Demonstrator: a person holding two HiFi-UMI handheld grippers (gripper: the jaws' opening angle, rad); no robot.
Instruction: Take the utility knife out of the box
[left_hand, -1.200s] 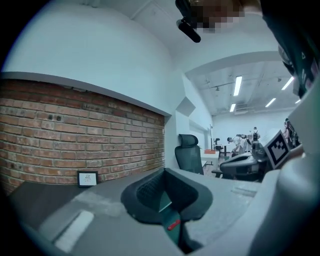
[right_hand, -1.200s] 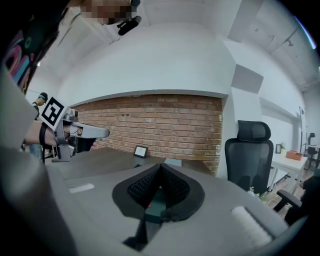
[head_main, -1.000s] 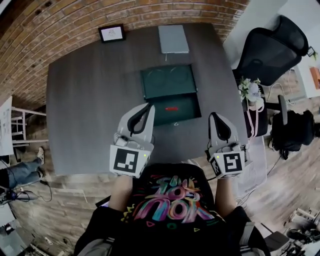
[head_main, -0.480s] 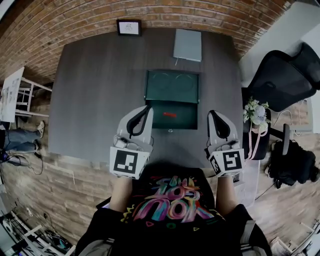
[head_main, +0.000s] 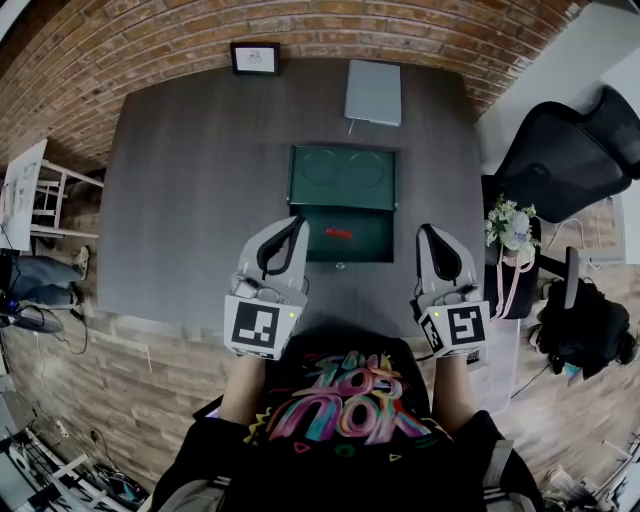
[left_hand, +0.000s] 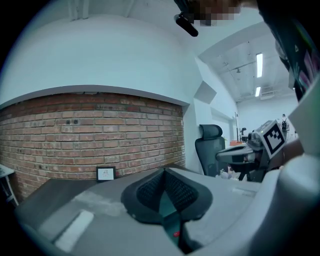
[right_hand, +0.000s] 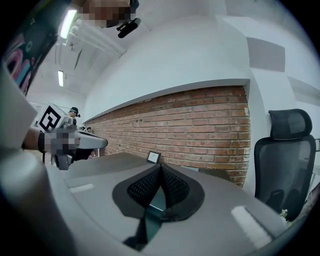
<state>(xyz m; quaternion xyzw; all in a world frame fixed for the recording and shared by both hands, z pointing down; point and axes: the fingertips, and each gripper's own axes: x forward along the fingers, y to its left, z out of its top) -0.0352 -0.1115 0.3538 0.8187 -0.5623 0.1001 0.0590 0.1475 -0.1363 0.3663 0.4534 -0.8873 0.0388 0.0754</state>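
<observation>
Utility knife (head_main: 338, 234) lay crosswise in the box (head_main: 372, 242) — three o'clock from the nearer left gripper (head_main: 297, 228), nine from the right gripper (head_main: 428, 234); both were pinched together, empty.

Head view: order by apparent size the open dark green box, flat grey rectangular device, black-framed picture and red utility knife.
1. open dark green box
2. flat grey rectangular device
3. black-framed picture
4. red utility knife

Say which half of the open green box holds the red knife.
The near half: the red knife lies there; the far half shows only two rings.
</observation>
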